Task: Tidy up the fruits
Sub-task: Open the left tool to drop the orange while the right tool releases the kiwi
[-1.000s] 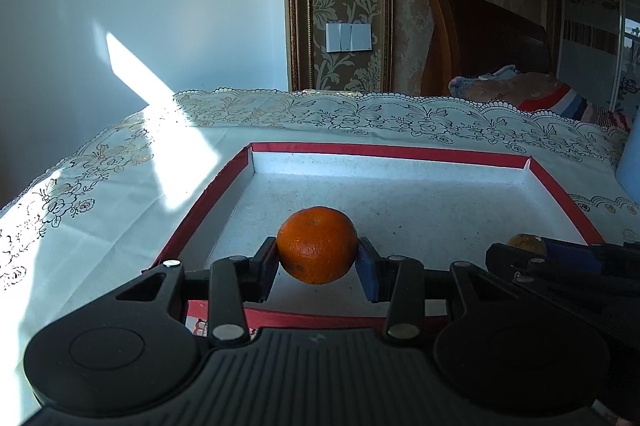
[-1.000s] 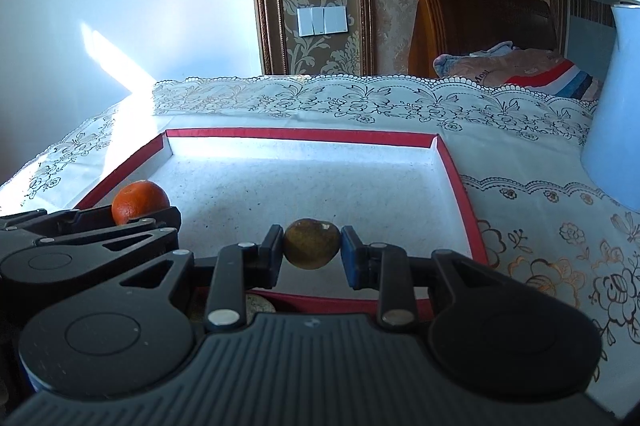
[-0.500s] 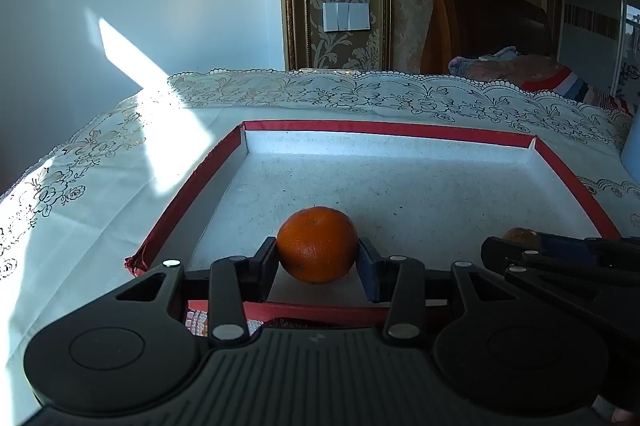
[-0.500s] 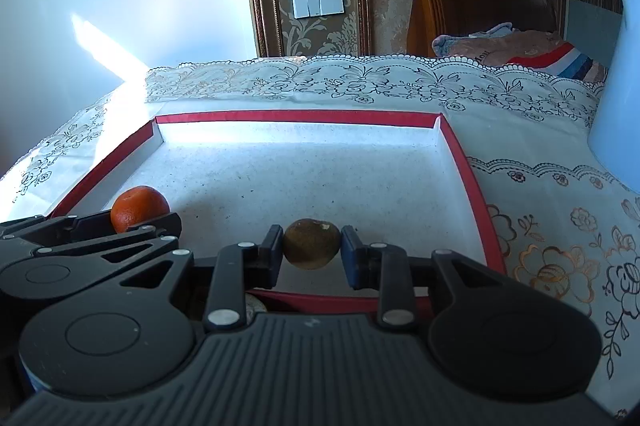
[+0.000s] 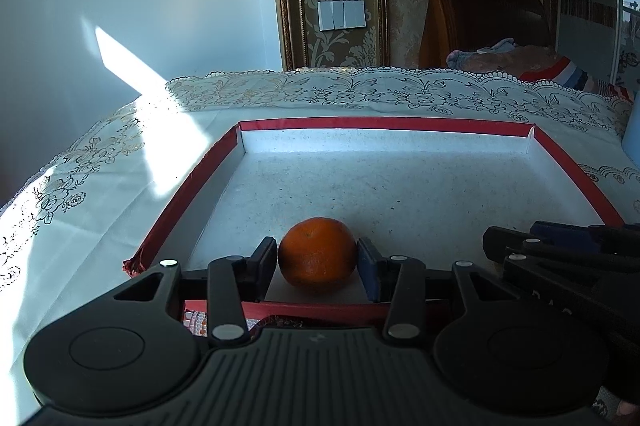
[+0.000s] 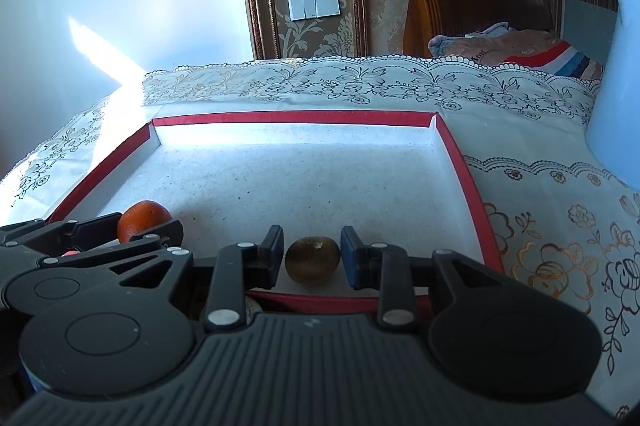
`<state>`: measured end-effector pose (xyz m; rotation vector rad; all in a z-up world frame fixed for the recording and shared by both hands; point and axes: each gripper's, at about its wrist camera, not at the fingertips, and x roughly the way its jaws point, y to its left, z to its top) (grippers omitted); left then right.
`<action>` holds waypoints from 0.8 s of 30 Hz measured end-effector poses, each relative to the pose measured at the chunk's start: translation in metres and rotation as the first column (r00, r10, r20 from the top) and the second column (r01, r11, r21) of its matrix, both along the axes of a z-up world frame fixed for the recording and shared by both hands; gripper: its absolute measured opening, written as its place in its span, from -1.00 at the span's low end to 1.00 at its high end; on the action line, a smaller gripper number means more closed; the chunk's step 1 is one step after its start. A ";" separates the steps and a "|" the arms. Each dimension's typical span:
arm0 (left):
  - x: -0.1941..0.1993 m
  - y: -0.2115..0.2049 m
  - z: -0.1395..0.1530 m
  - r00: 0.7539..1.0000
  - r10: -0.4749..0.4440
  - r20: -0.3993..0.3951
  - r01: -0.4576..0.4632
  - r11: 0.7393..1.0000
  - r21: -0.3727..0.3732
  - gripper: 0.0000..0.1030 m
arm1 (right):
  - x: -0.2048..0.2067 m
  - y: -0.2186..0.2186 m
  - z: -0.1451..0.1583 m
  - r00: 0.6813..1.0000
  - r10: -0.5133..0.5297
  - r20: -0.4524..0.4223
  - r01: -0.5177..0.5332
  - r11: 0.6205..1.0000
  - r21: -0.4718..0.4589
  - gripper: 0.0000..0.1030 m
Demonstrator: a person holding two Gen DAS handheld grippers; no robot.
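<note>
The tangerine (image 5: 317,253) sits on the floor of the red-rimmed tray (image 5: 384,123) between the opening jaws of the left gripper (image 5: 317,264). Beside it, the right gripper (image 6: 312,260) is clamped on a brown kiwi (image 6: 313,260) near the tray's front edge.

One orange (image 5: 317,253) is in sight, at six o'clock on the floor of the tray; the right wrist view shows the same orange (image 6: 141,218) at about eight o'clock. One brown fruit (image 6: 313,260), possibly a kiwi, sits at six o'clock in that view. That makes two fruits in all. There is one tray (image 5: 384,124) with a red rim, also seen from the right wrist (image 6: 292,117). Two grippers are counted: the left gripper (image 5: 317,262) and the right gripper (image 6: 312,258). One lace tablecloth (image 5: 100,209) covers the table. One pale blue jug (image 6: 620,97) stands at three o'clock. One wall switch plate (image 5: 342,15) with three rockers hangs at twelve o'clock.
</note>
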<state>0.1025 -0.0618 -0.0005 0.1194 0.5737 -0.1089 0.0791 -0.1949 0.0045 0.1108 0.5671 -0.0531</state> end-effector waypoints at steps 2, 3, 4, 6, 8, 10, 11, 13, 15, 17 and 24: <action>0.000 0.000 0.000 1.000 0.004 0.004 -0.004 1.000 0.003 -0.02 | -0.001 0.000 0.000 1.000 0.000 0.004 0.000 1.000 0.002 -0.42; -0.001 0.000 0.000 1.000 0.008 0.009 -0.008 1.000 0.005 0.07 | -0.002 0.000 0.001 1.000 -0.002 0.007 0.002 1.000 0.001 -0.42; 0.000 0.000 0.001 1.000 0.014 0.012 -0.014 1.000 0.005 0.11 | -0.003 0.000 0.001 1.000 -0.004 0.012 0.004 1.000 -0.002 -0.42; -0.001 0.001 0.002 1.000 0.015 0.018 -0.015 1.000 -0.001 0.17 | -0.003 -0.001 0.002 1.000 -0.007 0.016 0.007 1.000 0.001 -0.42; -0.001 0.001 0.002 1.000 0.015 0.021 -0.015 1.000 0.002 0.17 | -0.003 -0.001 0.002 1.000 -0.008 0.017 0.008 1.000 0.001 -0.42; 0.000 0.000 0.001 1.000 0.016 0.020 -0.016 1.000 0.004 0.17 | -0.004 -0.001 0.002 1.000 -0.008 0.018 0.008 1.000 0.002 -0.42; -0.001 0.001 0.002 1.000 0.016 0.021 -0.016 1.000 0.003 0.17 | -0.005 -0.001 0.003 1.000 -0.008 0.020 0.008 1.000 0.003 -0.42; -0.001 0.001 0.002 1.000 0.015 0.026 -0.015 1.000 0.001 0.17 | -0.006 -0.001 0.004 1.000 -0.009 0.025 0.009 1.000 0.005 -0.42; -0.002 0.001 0.002 0.999 0.014 0.030 -0.014 1.000 0.002 0.17 | -0.006 -0.001 0.004 1.000 -0.010 0.027 0.010 1.000 0.007 -0.42; -0.003 0.001 0.003 0.999 0.013 0.033 -0.013 1.000 0.002 0.18 | -0.007 -0.001 0.004 0.999 -0.010 0.031 0.010 1.000 0.006 -0.42; -0.007 0.002 0.006 0.999 0.007 0.043 -0.007 1.000 0.001 0.18 | -0.014 0.002 0.007 0.999 -0.015 0.051 0.015 1.000 -0.004 -0.42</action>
